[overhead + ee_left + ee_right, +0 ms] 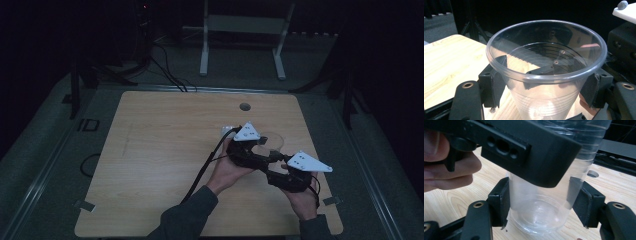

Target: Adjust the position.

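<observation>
Right now both my grippers meet at a clear plastic cup [546, 72] that stands upright on the wooden table [165, 165], toward its right side and nearer my edge than the far one, a little nearer than the small round hole [244, 106] in the tabletop. In the left gripper view, my left gripper [544, 86] has its fingers [492, 85] on either side of the cup just under the rim, both pads against the wall, so I read them as clamped on the cup; through the clear wall I see the ribbed rings and the table beneath. In the right gripper view, my right gripper [544, 202] flanks the lower part of the same cup, close to its base; its left finger [500, 202] lies against the wall and the right one sits just at it, so they too look closed on the cup, though the clear plastic makes the right-hand contact hard to judge. The black body of my left gripper crosses the top of that view, with my left hand [446, 167] curled around it. From the high view, my left hand [227, 170] and right hand [300, 200] come in from the near edge, the two black grippers angled toward each other, each topped with a white three-cornered plate [247, 132], and a black cable [202, 170] trails back along my left forearm. Beyond the table lie dark floor, cables and a pale metal stand [240, 30].
</observation>
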Available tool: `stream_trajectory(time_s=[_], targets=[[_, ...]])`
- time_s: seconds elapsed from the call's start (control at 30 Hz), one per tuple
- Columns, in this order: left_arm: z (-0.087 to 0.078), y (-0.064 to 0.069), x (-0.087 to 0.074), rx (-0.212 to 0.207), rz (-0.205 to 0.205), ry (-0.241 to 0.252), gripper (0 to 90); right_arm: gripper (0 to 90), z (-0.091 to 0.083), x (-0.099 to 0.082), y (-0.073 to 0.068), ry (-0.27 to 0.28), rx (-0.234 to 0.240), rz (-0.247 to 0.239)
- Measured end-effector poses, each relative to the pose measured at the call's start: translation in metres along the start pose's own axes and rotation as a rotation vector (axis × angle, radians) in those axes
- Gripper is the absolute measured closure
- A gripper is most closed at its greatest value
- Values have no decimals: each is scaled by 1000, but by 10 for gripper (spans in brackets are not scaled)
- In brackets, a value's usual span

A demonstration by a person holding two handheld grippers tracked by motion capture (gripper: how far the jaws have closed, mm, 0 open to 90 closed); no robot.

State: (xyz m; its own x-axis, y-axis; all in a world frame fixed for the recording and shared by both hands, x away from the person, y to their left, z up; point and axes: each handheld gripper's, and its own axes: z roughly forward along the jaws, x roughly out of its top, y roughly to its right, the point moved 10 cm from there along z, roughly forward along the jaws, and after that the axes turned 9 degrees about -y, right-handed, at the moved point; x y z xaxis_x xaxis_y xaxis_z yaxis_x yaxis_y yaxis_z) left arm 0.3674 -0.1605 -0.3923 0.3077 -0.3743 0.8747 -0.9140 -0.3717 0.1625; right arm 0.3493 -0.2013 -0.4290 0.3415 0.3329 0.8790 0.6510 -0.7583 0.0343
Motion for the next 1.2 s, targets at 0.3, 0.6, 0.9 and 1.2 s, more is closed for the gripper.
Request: stream_trajectory(time_s=[0.3, 0.6, 0.9, 1.2], targets=[[-2, 0, 4, 6, -24, 62, 216, 415, -1, 2, -3, 18, 7, -2], [-4, 2, 7, 20, -27, 117, 232, 415, 0, 2, -5, 25, 34, 17], [-5, 2, 8, 22, -43, 154, 249, 417, 1, 0, -6, 17, 30, 9], [-5, 1, 5, 16, -41, 150, 273, 417, 2, -2, -5, 10, 27, -4]])
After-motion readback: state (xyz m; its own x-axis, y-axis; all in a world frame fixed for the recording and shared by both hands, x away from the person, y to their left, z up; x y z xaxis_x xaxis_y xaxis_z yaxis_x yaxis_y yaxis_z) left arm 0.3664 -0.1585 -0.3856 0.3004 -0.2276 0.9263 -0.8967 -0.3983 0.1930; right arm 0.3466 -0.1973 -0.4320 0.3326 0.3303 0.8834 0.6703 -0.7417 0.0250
